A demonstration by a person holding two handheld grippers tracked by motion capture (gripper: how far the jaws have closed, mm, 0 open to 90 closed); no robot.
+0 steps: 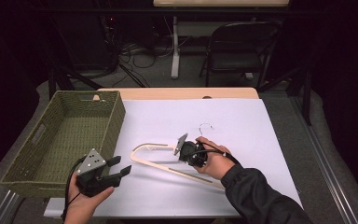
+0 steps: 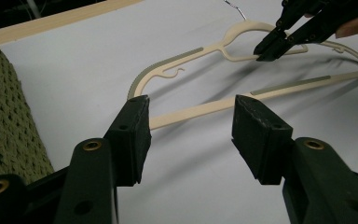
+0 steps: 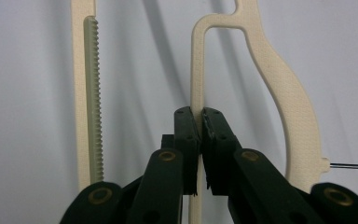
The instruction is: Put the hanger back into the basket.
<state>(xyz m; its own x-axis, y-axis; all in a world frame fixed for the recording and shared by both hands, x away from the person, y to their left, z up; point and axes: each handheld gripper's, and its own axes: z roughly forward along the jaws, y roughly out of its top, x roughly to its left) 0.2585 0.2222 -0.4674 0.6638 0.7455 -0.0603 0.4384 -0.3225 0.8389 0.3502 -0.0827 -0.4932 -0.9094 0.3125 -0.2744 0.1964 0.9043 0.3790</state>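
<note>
A cream plastic hanger (image 1: 161, 167) with a thin wire hook (image 1: 206, 125) lies flat on the white sheet in mid-table. My right gripper (image 1: 182, 154) is shut on it. In the right gripper view the jaws (image 3: 200, 114) pinch a thin inner bar of the hanger (image 3: 284, 93) near its neck, and the ridged bar runs alongside at the left. My left gripper (image 1: 122, 164) is open and holds nothing, near the table's front left. In the left gripper view its jaws (image 2: 190, 121) stand wide apart, short of the hanger's long bar (image 2: 200, 108), with the right gripper (image 2: 264, 50) farther off.
A green woven basket (image 1: 116, 116) stands at the left, close beside my left gripper; its wall (image 2: 4, 121) is next to the left jaw. The white sheet (image 1: 242, 121) covers most of the wooden table. A folding chair (image 1: 237, 42) and cables are on the floor beyond.
</note>
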